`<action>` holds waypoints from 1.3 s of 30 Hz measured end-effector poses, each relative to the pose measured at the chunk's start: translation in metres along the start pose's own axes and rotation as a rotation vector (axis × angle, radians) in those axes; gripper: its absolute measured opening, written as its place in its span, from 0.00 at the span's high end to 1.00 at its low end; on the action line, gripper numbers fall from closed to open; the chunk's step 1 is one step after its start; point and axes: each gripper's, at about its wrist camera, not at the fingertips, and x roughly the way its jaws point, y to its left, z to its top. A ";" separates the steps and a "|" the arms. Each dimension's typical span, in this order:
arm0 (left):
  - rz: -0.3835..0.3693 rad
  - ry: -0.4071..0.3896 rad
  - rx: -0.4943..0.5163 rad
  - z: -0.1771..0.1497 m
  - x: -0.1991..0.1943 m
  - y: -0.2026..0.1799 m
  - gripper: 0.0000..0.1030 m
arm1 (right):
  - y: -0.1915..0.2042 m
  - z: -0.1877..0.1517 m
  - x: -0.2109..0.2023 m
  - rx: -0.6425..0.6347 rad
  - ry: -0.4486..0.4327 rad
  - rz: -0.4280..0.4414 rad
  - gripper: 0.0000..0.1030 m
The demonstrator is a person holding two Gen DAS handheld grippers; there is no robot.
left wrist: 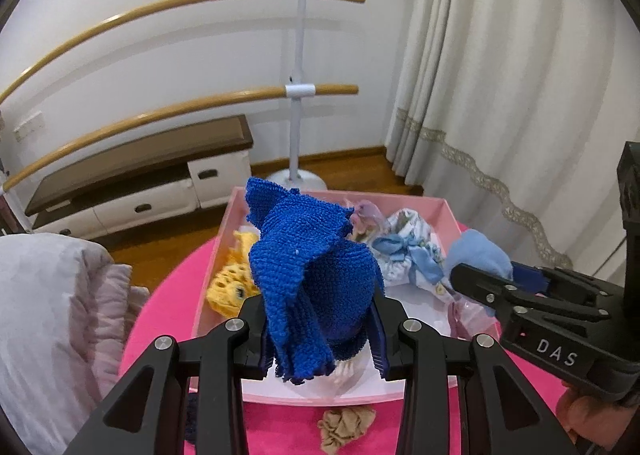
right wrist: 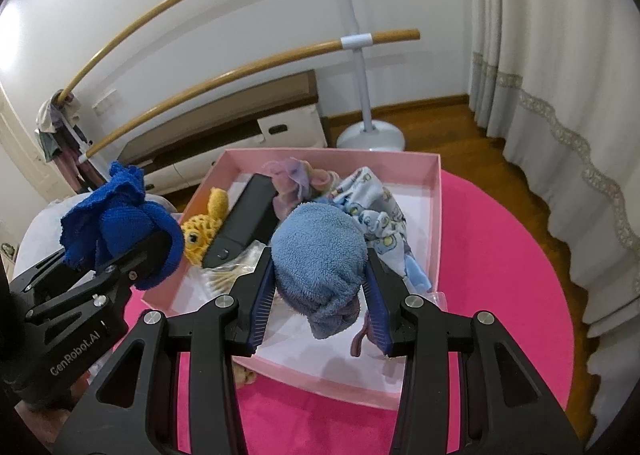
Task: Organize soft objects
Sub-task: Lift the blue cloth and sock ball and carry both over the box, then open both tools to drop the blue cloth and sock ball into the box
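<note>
Soft objects are held above the pink box (right wrist: 434, 191): the left gripper (left wrist: 320, 339) pinches a dark blue knit cloth (left wrist: 308, 271), the right gripper (right wrist: 320, 295) a light blue fleece bundle (right wrist: 320, 251). Either could snag a pad on release, I judge, or drape over the rim, since loose folds hang low.

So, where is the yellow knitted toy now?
The yellow toy lies inside the pink box, at its left side, beside a black case and just behind the left gripper's blue cloth.
</note>
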 end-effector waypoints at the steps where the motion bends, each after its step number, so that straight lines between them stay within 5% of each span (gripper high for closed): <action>1: -0.004 0.013 0.003 0.003 0.009 -0.002 0.66 | -0.002 -0.001 0.004 0.003 0.007 -0.001 0.62; 12: -0.040 0.126 -0.001 0.038 0.078 -0.009 0.59 | -0.018 -0.006 0.026 0.016 0.059 -0.017 0.60; 17: -0.002 0.114 0.000 0.052 0.086 -0.008 0.35 | -0.025 -0.006 0.024 0.034 0.056 -0.024 0.57; 23: 0.045 0.065 0.006 0.050 0.072 -0.012 0.16 | -0.029 -0.005 0.018 0.052 0.038 -0.033 0.41; 28: 0.106 -0.001 -0.006 0.043 0.048 -0.007 0.00 | -0.034 -0.007 0.005 0.091 -0.002 -0.061 0.00; 39: 0.198 -0.100 0.014 -0.031 -0.027 -0.020 0.00 | -0.006 -0.022 -0.039 0.065 -0.080 -0.075 0.00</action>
